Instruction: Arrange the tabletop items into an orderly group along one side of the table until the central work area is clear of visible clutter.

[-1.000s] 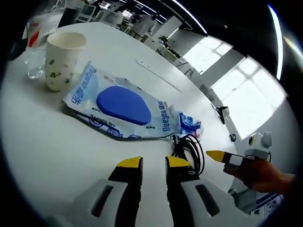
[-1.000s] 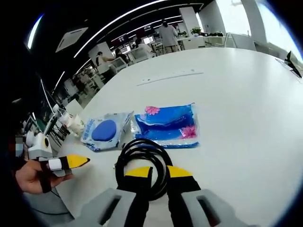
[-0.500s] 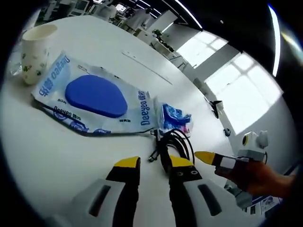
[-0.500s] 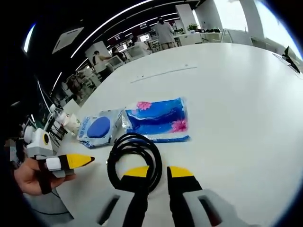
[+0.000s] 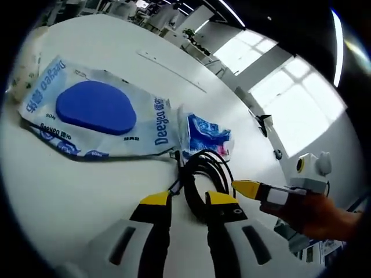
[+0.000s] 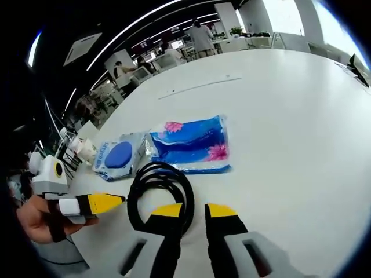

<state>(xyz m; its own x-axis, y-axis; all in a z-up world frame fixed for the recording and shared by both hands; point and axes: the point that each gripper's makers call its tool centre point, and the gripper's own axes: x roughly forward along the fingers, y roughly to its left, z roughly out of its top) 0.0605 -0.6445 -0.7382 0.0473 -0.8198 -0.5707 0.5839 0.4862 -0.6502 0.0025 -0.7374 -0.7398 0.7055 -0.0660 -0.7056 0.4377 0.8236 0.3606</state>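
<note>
Grey gripper [image 5: 188, 200] fingers [image 5: 155, 200] carry yellow tips on black pads.

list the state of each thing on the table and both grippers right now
coiled black cable: lying flat in a loop on the white table, not gripped
pale wet-wipes pack with blue oval lid: flat, lid shut
blue flowered plastic packet: flat, beside the wipes pack
left gripper: jaws slightly apart, over the cable's edge
right gripper: jaws slightly apart, at the cable's loop, holding nothing
</note>
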